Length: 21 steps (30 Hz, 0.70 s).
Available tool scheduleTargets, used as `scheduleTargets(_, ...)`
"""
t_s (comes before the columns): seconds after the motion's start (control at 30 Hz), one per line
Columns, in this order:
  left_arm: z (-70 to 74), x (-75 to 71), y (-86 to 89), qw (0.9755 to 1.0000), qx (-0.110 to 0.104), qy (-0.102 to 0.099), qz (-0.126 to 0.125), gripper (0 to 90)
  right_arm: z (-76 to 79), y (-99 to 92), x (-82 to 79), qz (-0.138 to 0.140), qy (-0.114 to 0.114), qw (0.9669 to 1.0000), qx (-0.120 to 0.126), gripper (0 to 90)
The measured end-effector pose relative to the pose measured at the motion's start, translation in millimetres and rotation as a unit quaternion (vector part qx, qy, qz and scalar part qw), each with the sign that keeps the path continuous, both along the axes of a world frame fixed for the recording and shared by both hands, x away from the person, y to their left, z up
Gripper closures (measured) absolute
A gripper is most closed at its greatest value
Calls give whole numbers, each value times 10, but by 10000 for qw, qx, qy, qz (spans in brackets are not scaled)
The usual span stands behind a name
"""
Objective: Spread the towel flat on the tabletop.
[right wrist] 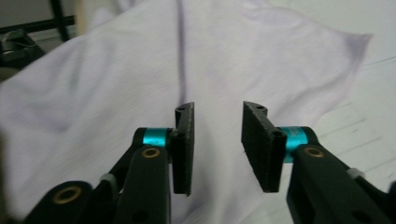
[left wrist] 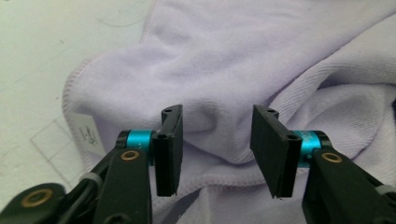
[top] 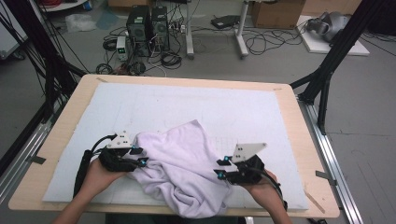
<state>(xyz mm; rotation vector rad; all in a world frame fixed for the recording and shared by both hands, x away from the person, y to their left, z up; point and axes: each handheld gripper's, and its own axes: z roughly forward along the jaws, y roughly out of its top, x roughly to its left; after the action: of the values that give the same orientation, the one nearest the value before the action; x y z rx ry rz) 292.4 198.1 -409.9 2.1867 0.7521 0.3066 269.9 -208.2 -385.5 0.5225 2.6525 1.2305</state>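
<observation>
A crumpled pale lilac terry-cloth towel (top: pixel 180 168) lies bunched on the white mat (top: pixel 233 112) that covers the light wooden tabletop (top: pixel 299 121), at the near edge between the two hands. The left gripper (top: pixel 140 156) sits at the towel's left border, its black fingers (left wrist: pixel 170 149) apart with a raised fold of cloth in the gap, the pads not pressing it. The right gripper (top: pixel 220 167) is at the towel's right side, fingers (right wrist: pixel 184 147) likewise apart above the cloth, nothing clamped.

A small white care label (left wrist: pixel 88 133) is sewn at the hemmed edge; its print is too small to read.

The towel is soft, ribbed in places, with a stitched hem and deep folds.
</observation>
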Motion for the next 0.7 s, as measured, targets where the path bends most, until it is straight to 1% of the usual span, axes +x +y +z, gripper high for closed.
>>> scheduleTargets(0.03, -19, 5, 9, 10000, 1, 55, 3, 524, -25, 36, 89, -50, 7, 10000, -37, 594)
scheduleTargets(0.1, -72, 20, 9, 9998, 49, 174, -27, 530, -133, 111, 260, -103, 167, 9998, -73, 562)
scheduleTargets(0.13, -98, 30, 2, 9997, 75, 241, -52, 551, -207, 145, 330, -140, 225, 9995, -144, 555)
scheduleTargets(0.17, -121, 44, -12, 9996, 121, 247, -80, 573, -279, 178, 394, -158, 358, 9989, -272, 546)
scheduleTargets(0.2, -143, 59, -32, 9995, 147, 255, -95, 605, -346, 210, 443, -160, 427, 9981, -418, 541)
scheduleTargets(0.23, -158, 83, -51, 9993, 170, 281, -150, 645, -398, 237, 465, -160, 478, 9972, -549, 543)
scheduleTargets(0.27, -167, 106, -79, 9992, 195, 297, -177, 693, -443, 260, 475, -144, 487, 9968, -621, 561)
scheduleTargets(0.3, -172, 123, -102, 9991, 211, 305, -194, 733, -479, 278, 479, -106, 510, 9962, -698, 598)
scheduleTargets(0.33, -173, 152, -141, 9990, 213, 297, -245, 784, -494, 283, 468, -109, 501, 9961, -716, 647)
scheduleTargets(0.37, -166, 172, -172, 9989, 223, 291, -281, 826, -491, 264, 459, -89, 508, 9966, -649, 767)
scheduleTargets(0.4, -163, 192, -207, 9990, 212, 280, -283, 840, -489, 244, 458, -24, 612, 9961, -628, 830)
scheduleTargets(0.43, -153, 210, -238, 9990, 230, 262, -281, 848, -489, 225, 453, -4, 701, 9958, -594, 870)
scheduleTargets(0.5, -127, 243, -281, 9990, 203, 245, -302, 855, -481, 181, 427, 33, 677, 9957, -634, 880)
scheduleTargets(0.57, -100, 267, -310, 9992, 168, 204, -307, 857, -467, 137, 363, 33, 630, 9956, -691, 884)
scheduleTargets(0.6, -90, 276, -324, 9993, 139, 186, -291, 857, -456, 106, 326, 42, 605, 9956, -711, 885)
scheduleTargets(0.67, -65, 293, -352, 9993, 130, 153, -303, 857, -433, 41, 223, 23, 528, 9964, -662, 885)
scheduleTargets(0.7, -53, 297, -368, 9994, 99, 140, -299, 857, -417, 3, 161, 26, 525, 9965, -646, 886)
